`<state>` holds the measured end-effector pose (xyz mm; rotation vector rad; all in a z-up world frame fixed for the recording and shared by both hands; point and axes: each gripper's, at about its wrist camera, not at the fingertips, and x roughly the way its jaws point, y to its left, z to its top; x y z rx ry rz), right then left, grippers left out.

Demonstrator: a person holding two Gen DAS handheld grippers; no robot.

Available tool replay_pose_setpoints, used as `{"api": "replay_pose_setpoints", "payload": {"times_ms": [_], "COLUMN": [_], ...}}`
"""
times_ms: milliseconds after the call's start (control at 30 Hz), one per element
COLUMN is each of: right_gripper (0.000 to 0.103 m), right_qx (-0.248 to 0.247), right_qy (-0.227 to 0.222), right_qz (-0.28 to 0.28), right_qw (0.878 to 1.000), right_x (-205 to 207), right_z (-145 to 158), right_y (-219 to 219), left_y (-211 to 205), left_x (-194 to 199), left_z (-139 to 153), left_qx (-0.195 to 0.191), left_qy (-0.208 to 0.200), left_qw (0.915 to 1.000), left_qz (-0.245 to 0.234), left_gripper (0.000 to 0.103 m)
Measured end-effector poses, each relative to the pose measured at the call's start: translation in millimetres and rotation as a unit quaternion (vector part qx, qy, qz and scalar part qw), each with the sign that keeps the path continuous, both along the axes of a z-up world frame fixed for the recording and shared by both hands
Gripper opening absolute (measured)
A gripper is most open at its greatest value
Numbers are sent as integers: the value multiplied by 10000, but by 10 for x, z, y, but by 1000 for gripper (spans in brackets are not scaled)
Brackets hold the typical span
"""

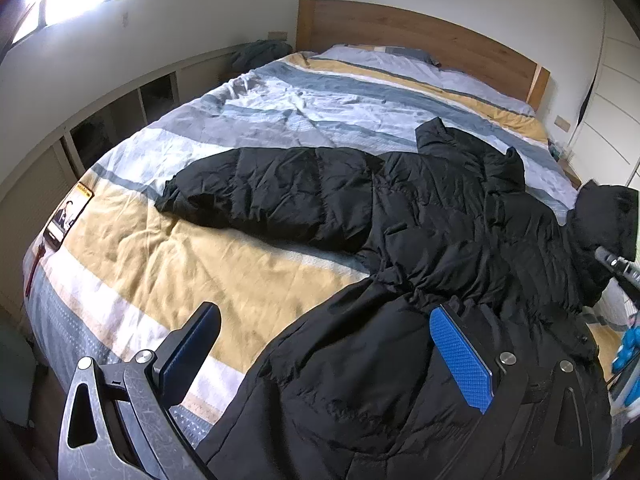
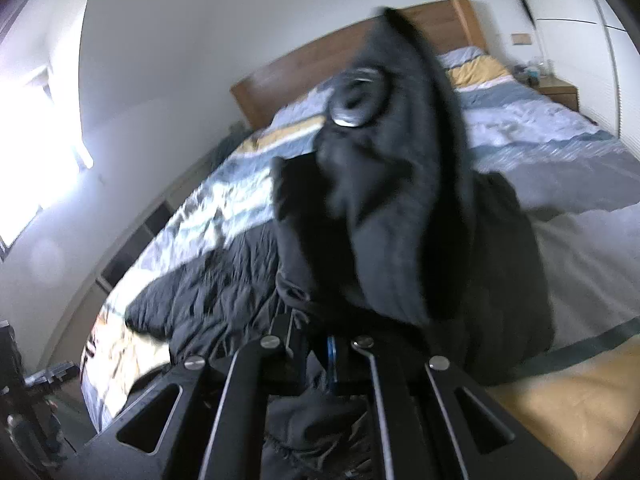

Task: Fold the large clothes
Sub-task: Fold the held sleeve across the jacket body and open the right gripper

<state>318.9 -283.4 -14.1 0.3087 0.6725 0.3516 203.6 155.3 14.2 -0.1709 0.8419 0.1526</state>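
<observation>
Left wrist view showed the bed (image 1: 192,264) filling most of the scene, its striped cover bare on the left and far side. Across its right half lay the black jacket (image 1: 432,216), spread out, one sleeve (image 1: 256,192) stretched flat to the left and the hem near the camera. By my reading no fold was finished. The other sleeve (image 2: 384,184) stood lifted off the bed on the right, clamped in the right tool (image 2: 320,360), seemingly on its way over the body. The left tool (image 1: 324,356) hung released above the near hem, gripping nothing. Both sleeves and the body fold remained to do.
</observation>
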Motion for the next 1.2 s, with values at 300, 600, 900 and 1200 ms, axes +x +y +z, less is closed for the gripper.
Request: {"api": "replay_pose_setpoints", "payload": {"times_ms": [300, 600, 900, 1200], "right_gripper": [7, 11, 45, 45], "right_qx": [-337, -773, -544, -682], "right_qy": [538, 943, 546, 104], "right_qz": [308, 413, 518, 228], "right_qw": [9975, 9917, 9957, 9974], "right_x": [-102, -95, -439, -888], "right_z": [-529, -788, -280, 323], "right_y": [420, 647, 520, -58], "left_y": [87, 22, -473, -1432], "left_x": [-103, -208, -385, -186], "left_z": [-13, 56, 435, 719], "left_qx": [-22, 41, 77, 113], "left_qy": [66, 142, 60, -165], "left_qw": [9999, 9998, 9996, 9934], "left_qz": [95, 112, -247, -1126], "left_gripper": [102, 102, 102, 102]}}
